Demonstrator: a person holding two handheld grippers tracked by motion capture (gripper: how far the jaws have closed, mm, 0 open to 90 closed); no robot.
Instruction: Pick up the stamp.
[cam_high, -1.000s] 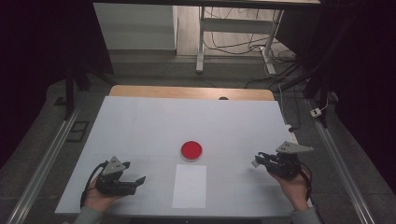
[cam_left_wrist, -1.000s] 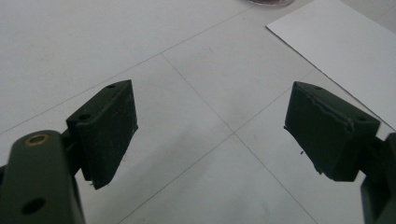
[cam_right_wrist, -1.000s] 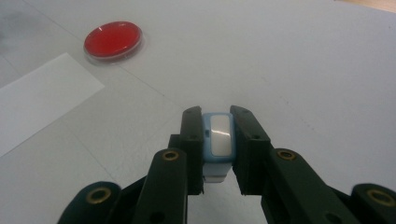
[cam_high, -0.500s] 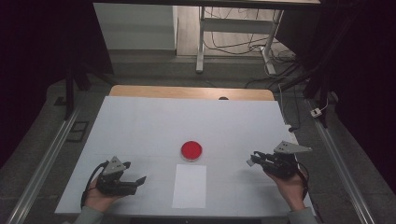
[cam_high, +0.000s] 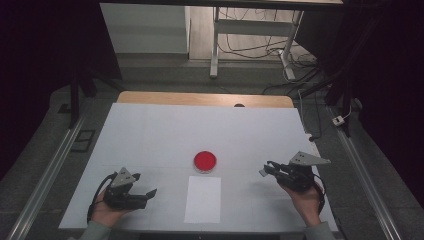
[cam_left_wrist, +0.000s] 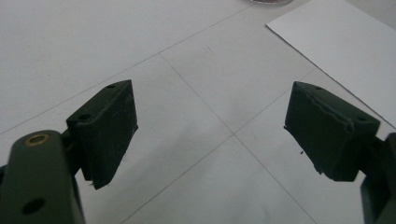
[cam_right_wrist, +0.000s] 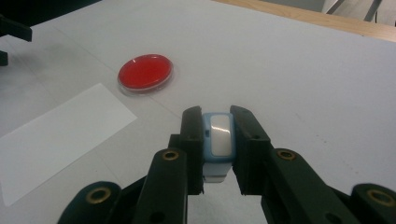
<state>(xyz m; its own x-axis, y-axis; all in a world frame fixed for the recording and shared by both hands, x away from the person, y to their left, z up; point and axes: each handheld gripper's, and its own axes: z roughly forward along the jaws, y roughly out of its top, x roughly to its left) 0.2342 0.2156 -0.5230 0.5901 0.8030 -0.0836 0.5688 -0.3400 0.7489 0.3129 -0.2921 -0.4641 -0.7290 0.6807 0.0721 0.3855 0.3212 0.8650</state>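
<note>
My right gripper (cam_right_wrist: 218, 135) is clamped on a small blue thing (cam_right_wrist: 218, 138). It has a pale, shiny front and sits right between the two black jaws, which touch it on both sides. In the right gripper view I can see it well. In the high view the right gripper (cam_high: 270, 169) is far too small for me to make out the blue thing in it; there I just see my hand (cam_high: 302, 197) holding the gripper near the right edge of the table (cam_high: 150, 130).

My left gripper (cam_left_wrist: 210, 135) has its jaws wide apart with nothing between them. In the left gripper view, bare table shows below the jaws. In the high view the left gripper (cam_high: 150, 194) sits near the front left corner, with my left hand (cam_high: 107, 212) behind it.

A white sheet (cam_high: 203, 199) lies flat near the front edge, between my two grippers. The left gripper view shows one corner of the sheet (cam_left_wrist: 345, 42) at the top right.

A bit farther off is a round red dish (cam_right_wrist: 145, 73). In the right gripper view it lies ahead and to the left of the blue thing, well apart from it. In the high view the dish (cam_high: 205, 161) sits just past the far end of the sheet.
</note>
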